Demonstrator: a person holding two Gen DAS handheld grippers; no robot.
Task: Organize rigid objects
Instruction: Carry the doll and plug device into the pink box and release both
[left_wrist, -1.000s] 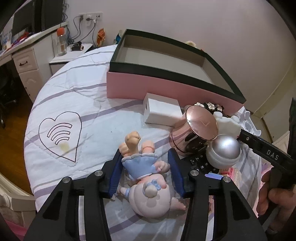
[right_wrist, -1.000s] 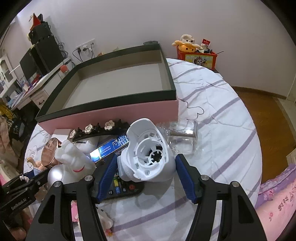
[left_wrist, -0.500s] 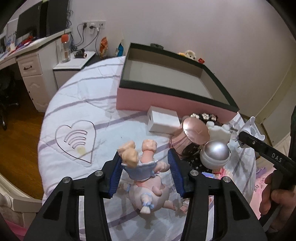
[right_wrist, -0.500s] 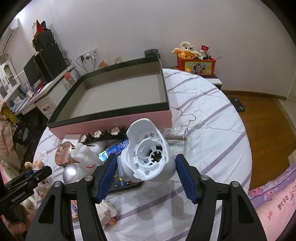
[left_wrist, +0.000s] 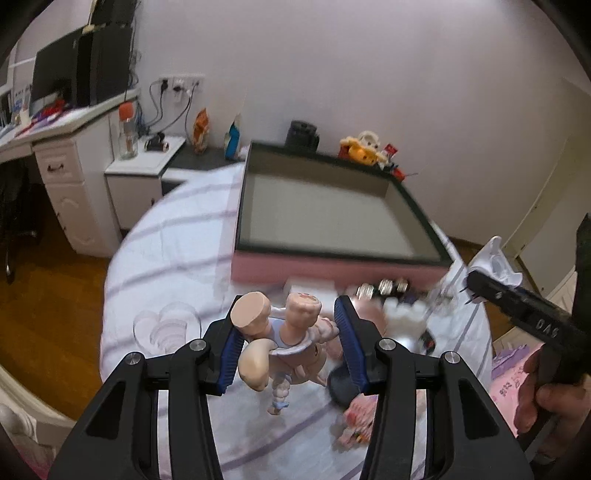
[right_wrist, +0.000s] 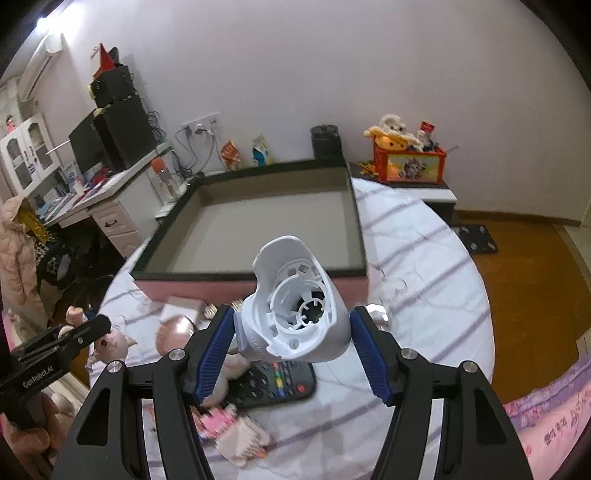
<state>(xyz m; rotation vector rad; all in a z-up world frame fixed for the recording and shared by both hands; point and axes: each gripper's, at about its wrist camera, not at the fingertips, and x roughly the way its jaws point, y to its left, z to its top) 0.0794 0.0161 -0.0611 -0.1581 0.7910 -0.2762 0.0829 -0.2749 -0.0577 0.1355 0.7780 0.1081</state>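
My left gripper is shut on a pink doll in a blue dress, which hangs head down above the bed. My right gripper is shut on a white plastic housing with round openings in its face, also lifted clear. Ahead of both lies the pink box with a dark rim, nothing visible inside it. In the left wrist view the right gripper shows at the right edge with the white housing. The left gripper with the doll appears at the left of the right wrist view.
On the striped bedcover lie a black remote, a rose-gold lid, a small white box, a white figurine and pink packets. A white desk stands left, a toy crate behind the bed.
Both grippers have risen with their objects: the doll has come off the bedcover and now dangles, and the white housing has lifted away from the remote. The box looks farther below.
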